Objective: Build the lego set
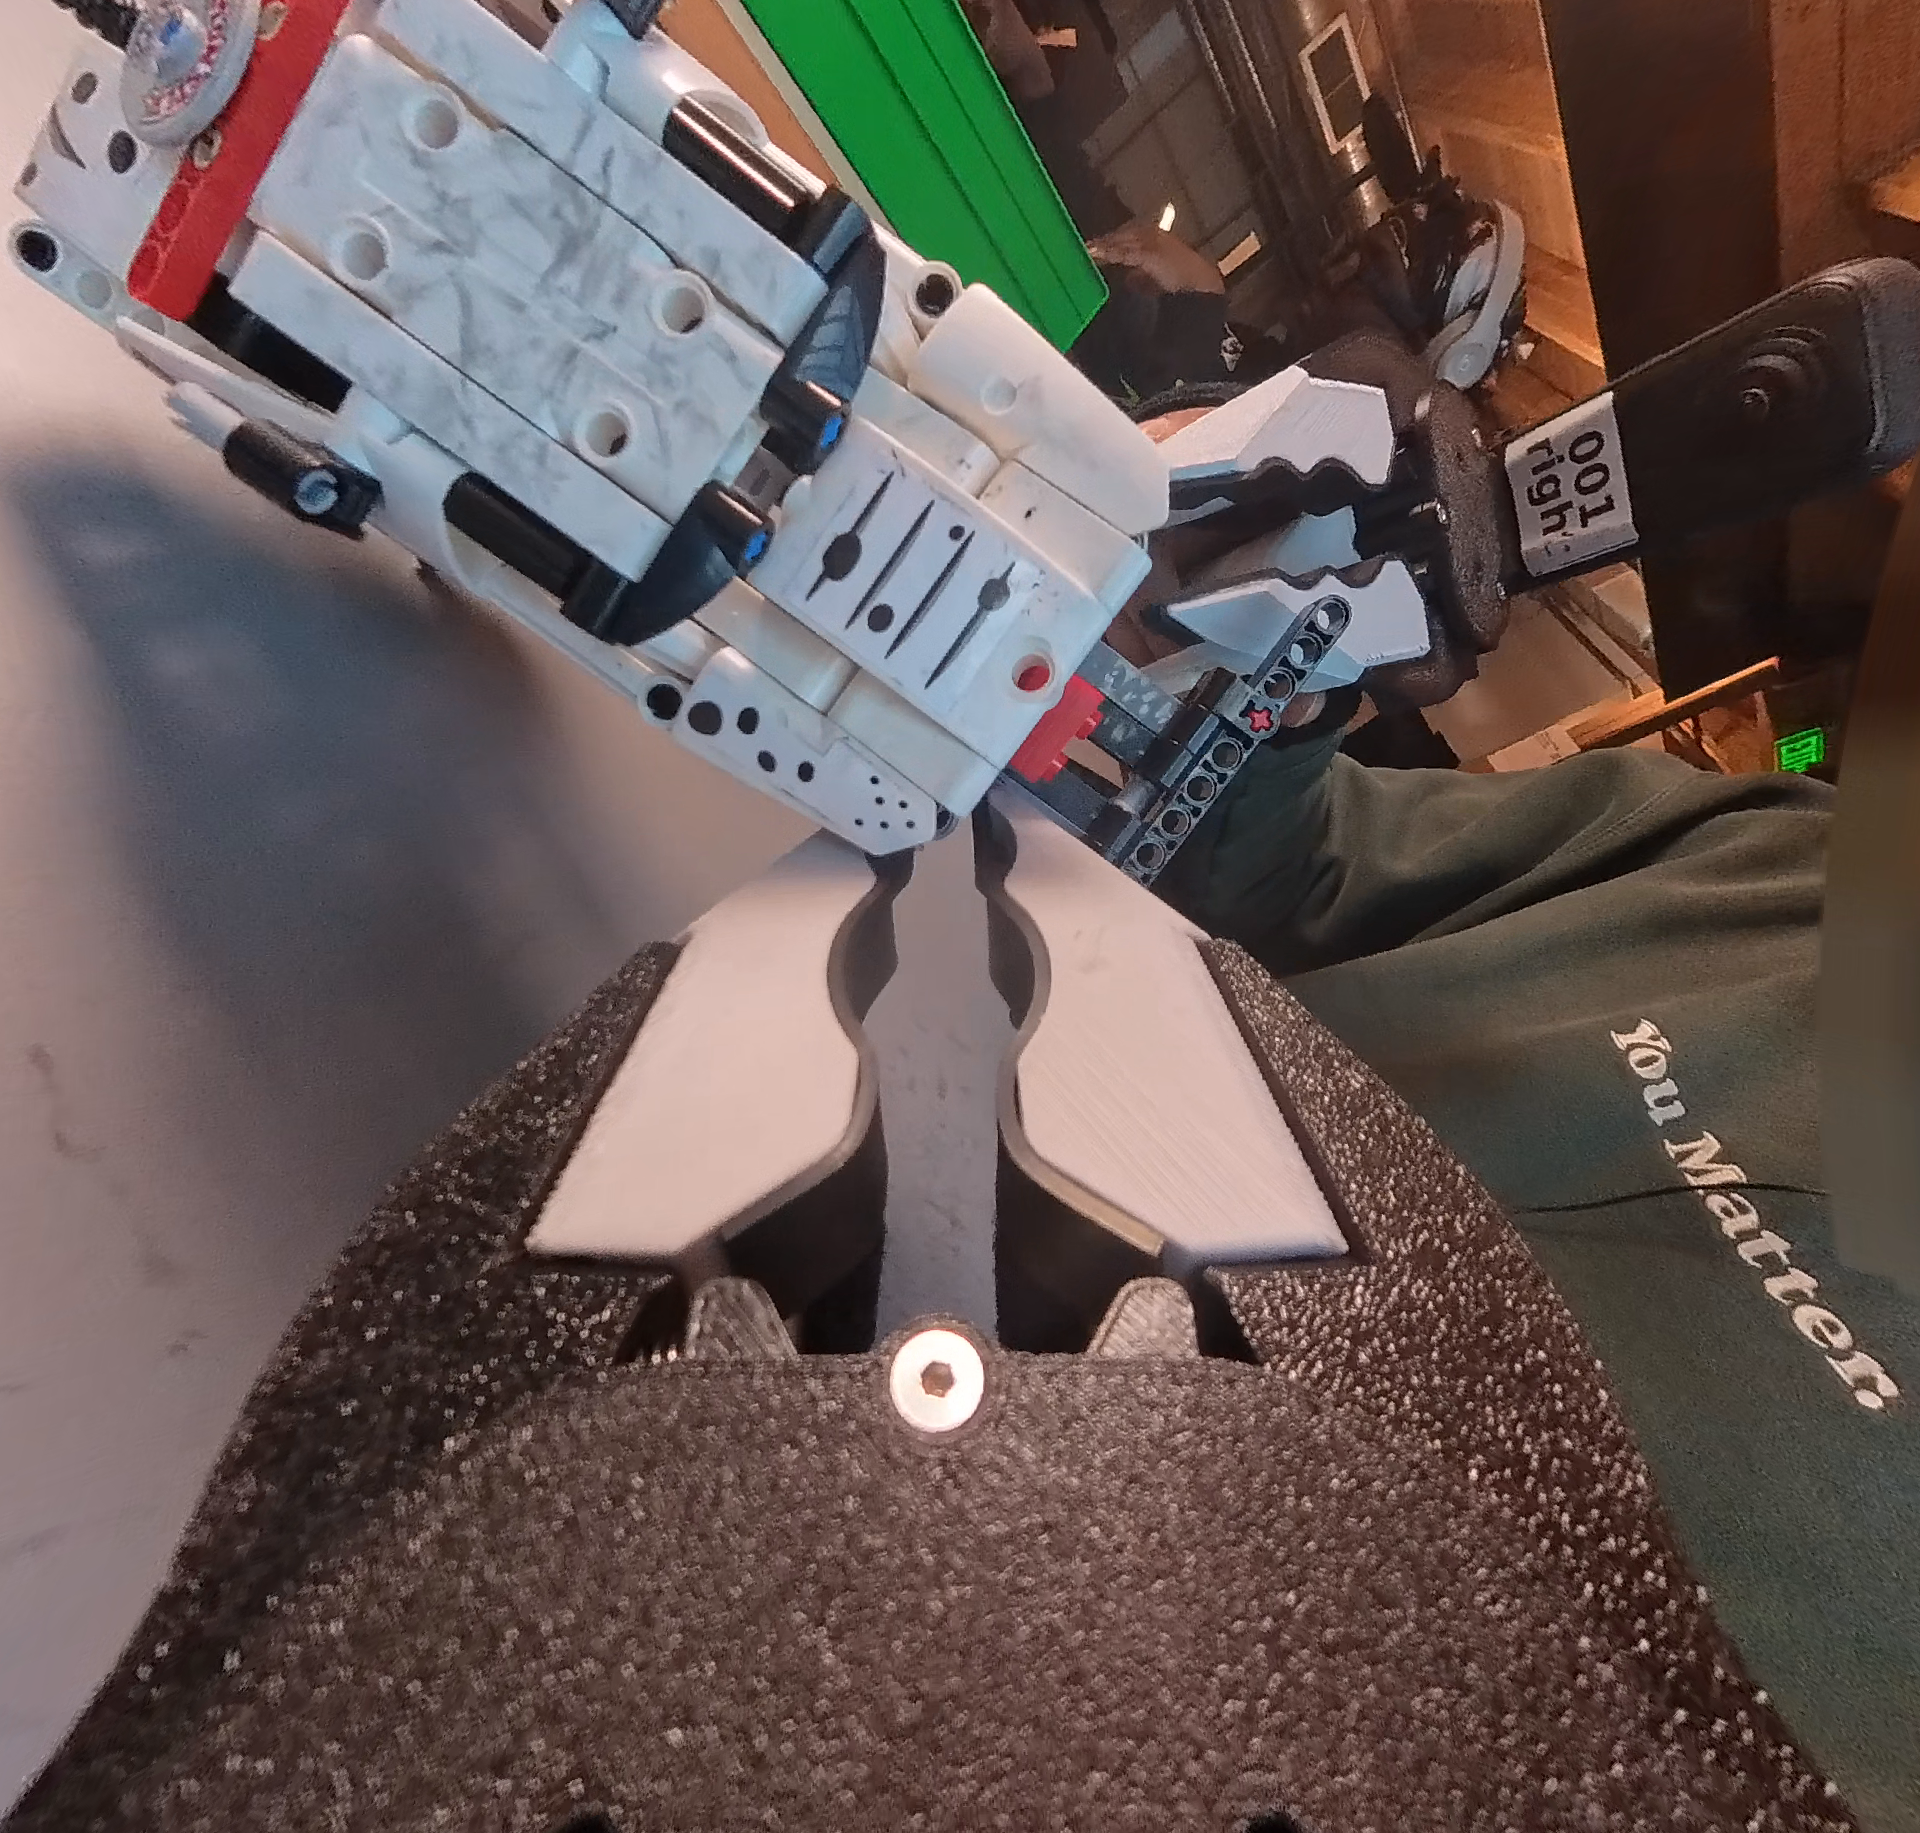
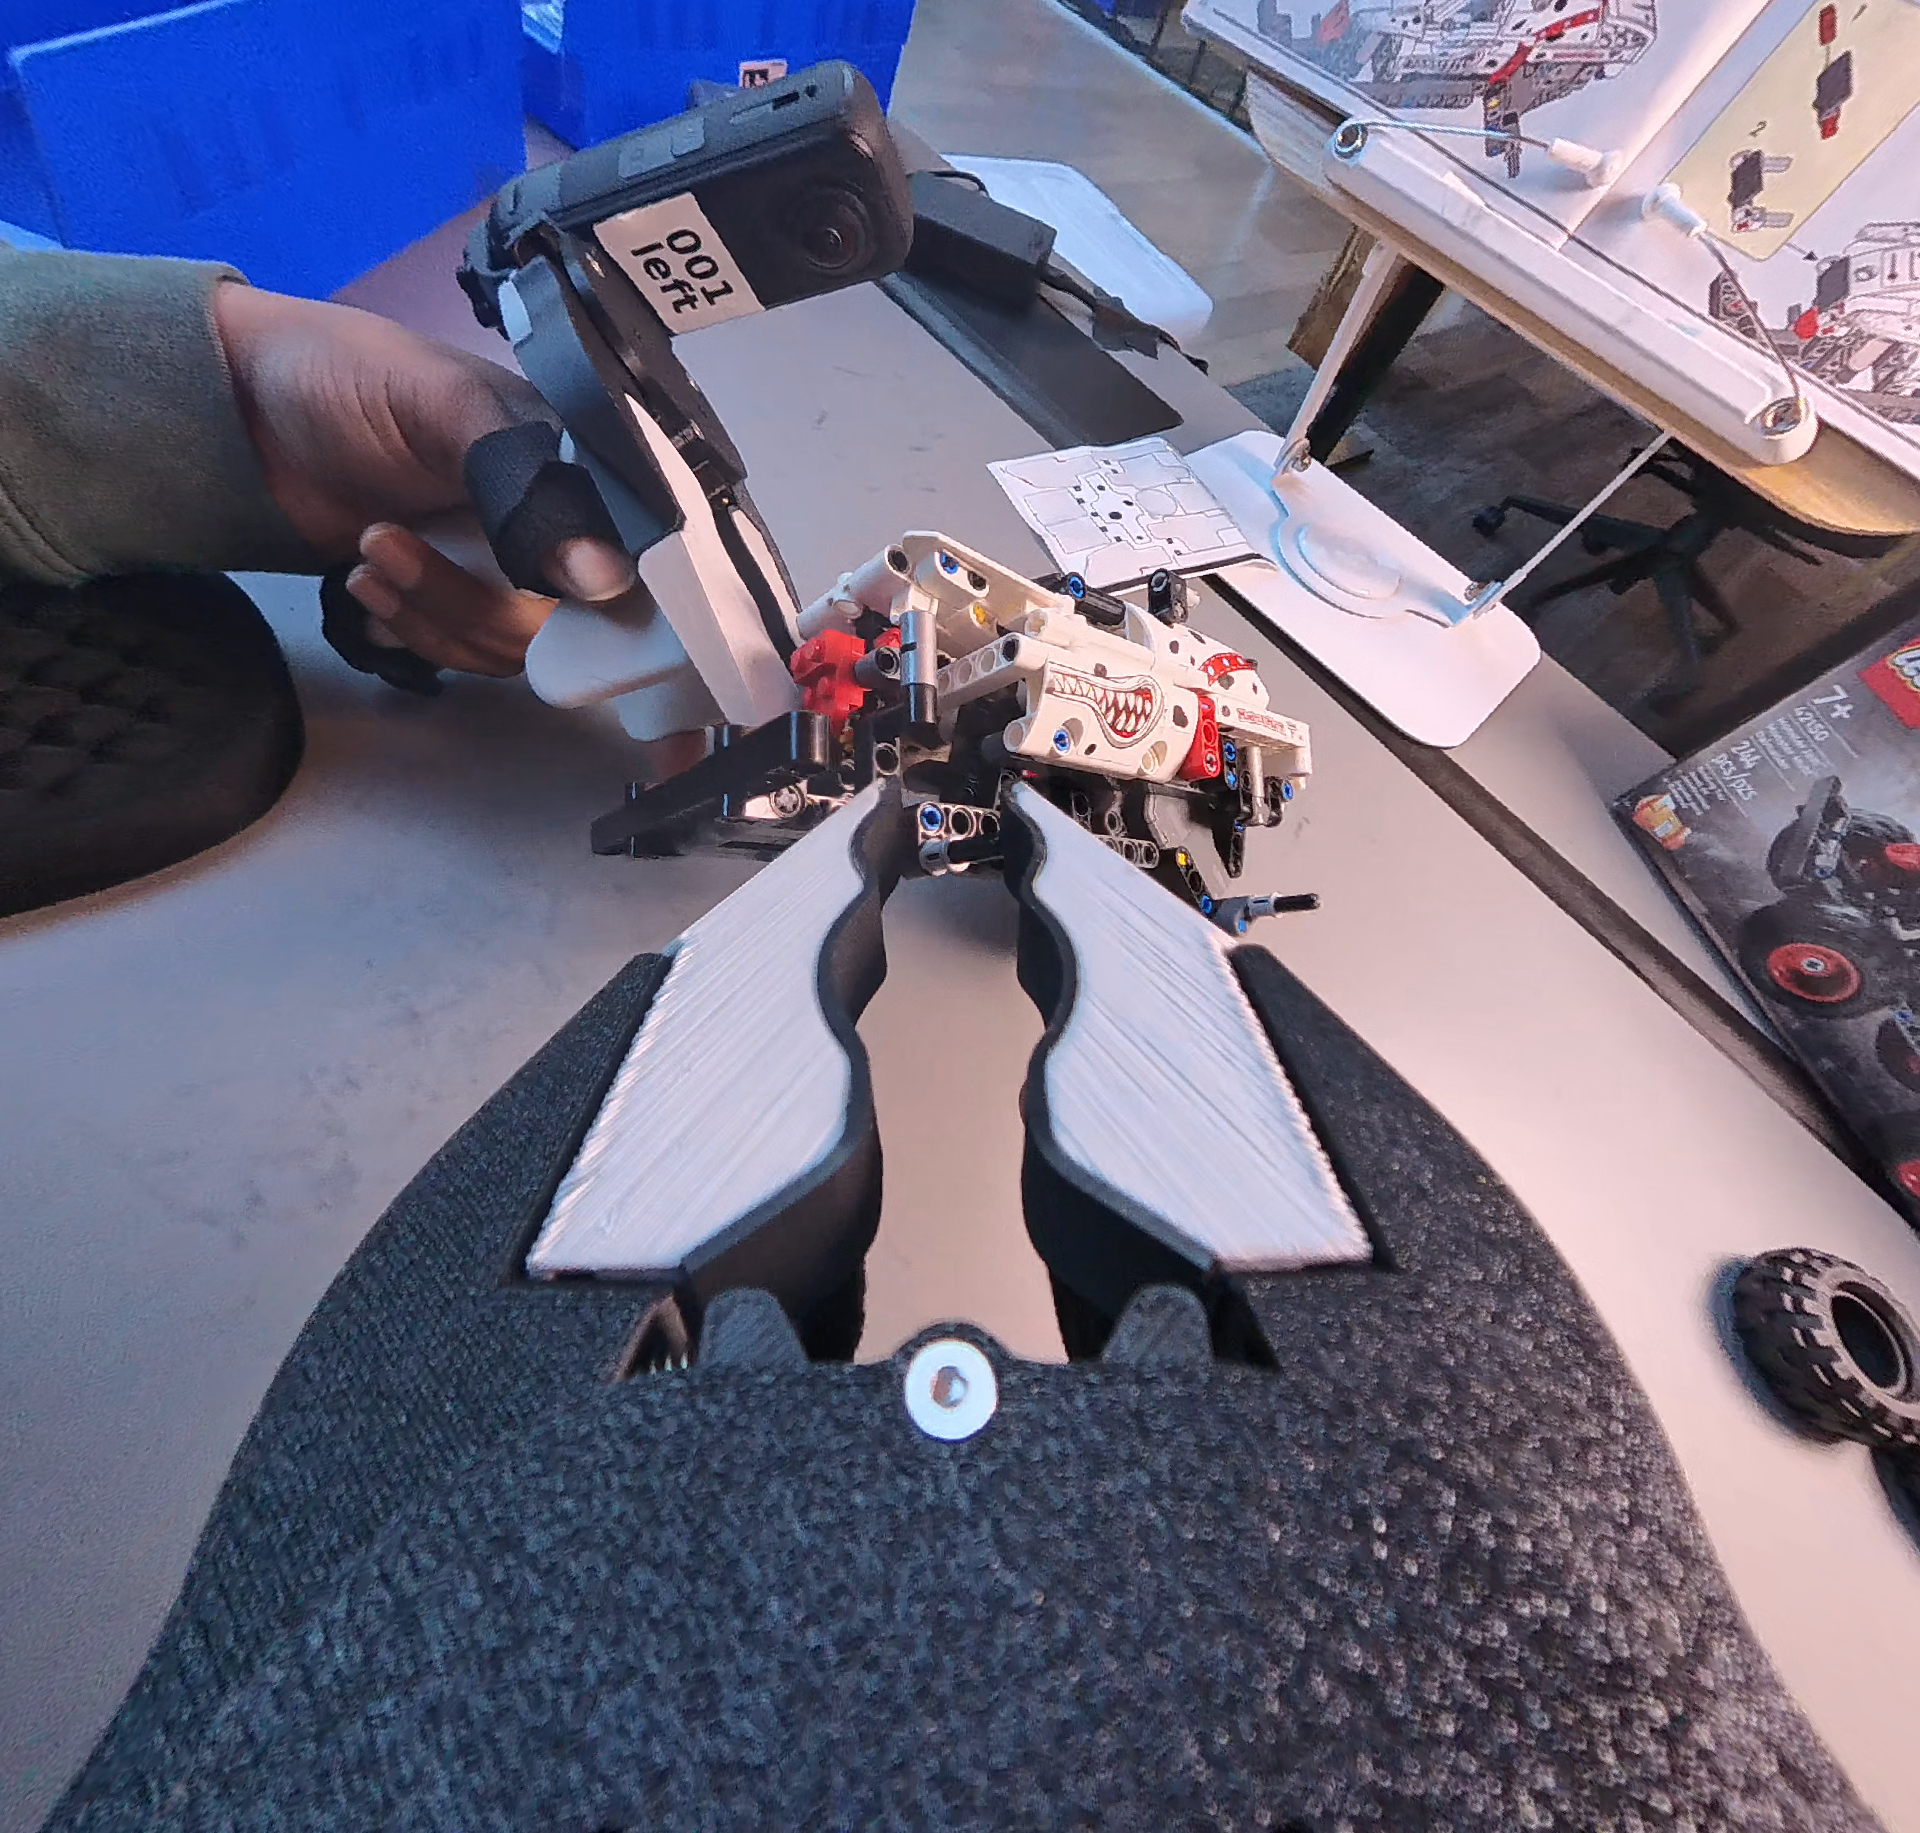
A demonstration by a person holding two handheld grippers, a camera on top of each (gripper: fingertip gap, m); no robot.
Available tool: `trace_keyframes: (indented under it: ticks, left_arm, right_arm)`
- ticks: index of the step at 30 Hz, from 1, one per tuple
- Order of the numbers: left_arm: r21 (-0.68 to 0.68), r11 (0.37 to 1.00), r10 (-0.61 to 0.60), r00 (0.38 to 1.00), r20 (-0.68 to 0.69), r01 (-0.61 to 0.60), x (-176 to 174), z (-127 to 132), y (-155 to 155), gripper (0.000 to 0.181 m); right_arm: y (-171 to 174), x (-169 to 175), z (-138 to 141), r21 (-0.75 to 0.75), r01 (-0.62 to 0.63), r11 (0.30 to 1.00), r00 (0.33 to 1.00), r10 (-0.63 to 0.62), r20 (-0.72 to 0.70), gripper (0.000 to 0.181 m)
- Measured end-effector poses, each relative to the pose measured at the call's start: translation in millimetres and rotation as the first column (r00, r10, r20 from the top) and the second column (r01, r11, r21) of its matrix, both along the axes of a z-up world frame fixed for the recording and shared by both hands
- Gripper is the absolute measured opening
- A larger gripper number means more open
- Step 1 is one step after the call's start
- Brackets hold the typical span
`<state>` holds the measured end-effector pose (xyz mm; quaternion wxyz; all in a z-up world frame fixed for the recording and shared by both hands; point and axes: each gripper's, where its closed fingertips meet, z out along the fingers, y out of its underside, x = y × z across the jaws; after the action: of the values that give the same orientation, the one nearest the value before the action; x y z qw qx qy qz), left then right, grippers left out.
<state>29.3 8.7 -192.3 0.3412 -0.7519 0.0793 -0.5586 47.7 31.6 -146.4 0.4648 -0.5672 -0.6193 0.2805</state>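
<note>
The white lego truck body (image 2: pixel 1091 703), with black spots, a shark-mouth sticker, red parts and a black frame, sits on the grey table (image 2: pixel 312 1056). In the left wrist view it (image 1: pixel 582 370) fills the upper left, seen from its roof side. My left gripper (image 1: pixel 940 843) is closed to a narrow gap on the model's lower corner; in the right wrist view it (image 2: pixel 727 661) meets the model next to a red piece (image 2: pixel 831 671). My right gripper (image 2: pixel 948 809) is shut on the black frame at the model's near side; it also shows in the left wrist view (image 1: pixel 1304 547).
Blue bins (image 2: pixel 281 121) stand at the back left. An open instruction booklet (image 2: pixel 1662 100) rests on a white stand (image 2: pixel 1382 620), with a sticker sheet (image 2: pixel 1122 505) beside it. The set's box (image 2: pixel 1818 848) and a loose black tyre (image 2: pixel 1829 1357) lie at the right. A dark round pad (image 2: pixel 125 744) lies left.
</note>
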Motion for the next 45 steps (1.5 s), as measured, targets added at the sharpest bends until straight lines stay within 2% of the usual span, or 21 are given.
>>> trace_keyframes:
  ticks: [8,9,10,13,21,23,27,29,32,34,38,42,45]
  left_arm:
    - [-0.012,0.993,0.113,0.987,-0.117,-0.116,-13.3,-15.1,8.7,0.024]
    - [-0.004,0.994,0.110,0.989,-0.101,-0.111,-12.6,-12.1,7.5,0.045]
    - [-0.006,0.992,0.121,0.988,-0.098,-0.122,-13.9,-11.6,8.0,0.057]
    - [-0.008,0.987,0.160,0.979,-0.129,-0.162,-18.8,-15.2,10.7,0.062]
    - [0.065,0.970,0.242,0.935,-0.259,-0.234,-21.0,-15.6,18.8,0.061]
    - [0.083,0.970,0.244,0.924,-0.295,-0.230,-19.7,-16.8,18.8,0.060]
    - [0.134,0.973,0.225,0.901,-0.371,-0.188,-18.9,-19.7,16.1,0.059]
    - [0.170,0.973,0.215,0.879,-0.425,-0.156,-18.2,-22.0,13.9,0.059]
    - [0.213,0.971,0.203,0.832,-0.516,-0.104,-15.3,-27.3,9.2,0.059]
    - [0.244,0.968,0.200,0.783,-0.589,-0.063,-12.4,-32.0,5.8,0.059]
    - [0.287,0.958,0.208,0.713,-0.670,-0.009,-8.6,-37.0,2.5,0.058]
    - [0.292,0.956,0.202,0.715,-0.669,0.003,-8.5,-37.0,1.1,0.058]
    - [0.298,0.954,0.199,0.714,-0.672,0.015,-8.5,-36.9,-0.2,0.058]
  right_arm:
    - [-8.7,-9.5,-8.2,-0.036,-0.015,0.999,0.999,0.013,-0.045,0.023]
    - [-11.2,-10.6,-10.5,-0.049,-0.027,0.998,0.999,0.025,-0.043,0.021]
    - [-15.8,-11.5,-15.6,-0.066,-0.048,0.997,0.999,0.047,-0.028,0.020]
    - [-25.5,-13.9,-29.1,-0.072,-0.075,0.995,0.997,0.074,-0.010,0.021]
    - [-47.1,-18.0,-63.4,-0.102,-0.147,0.984,0.987,0.153,0.051,0.021]
    - [-47.8,-17.5,-59.8,-0.095,-0.151,0.984,0.987,0.156,0.040,0.021]
    - [-43.2,-14.9,-33.7,-0.069,-0.121,0.990,0.992,0.119,-0.042,0.022]
    - [-35.3,-12.2,-22.7,-0.016,-0.079,0.997,0.995,0.077,-0.069,0.027]
    - [-25.5,-7.2,-17.2,0.150,-0.047,0.988,0.997,0.056,-0.057,0.028]
    - [-25.5,-5.5,-23.2,0.235,-0.066,0.970,0.997,0.075,-0.027,0.025]
    - [-32.7,-7.9,-41.3,0.305,-0.107,0.946,0.994,0.103,0.031,0.021]
    - [-31.2,-13.6,-55.0,0.342,-0.123,0.931,0.992,0.104,0.073,0.018]
    - [-29.1,-14.4,-54.3,0.329,-0.111,0.938,0.994,0.102,0.045,0.013]
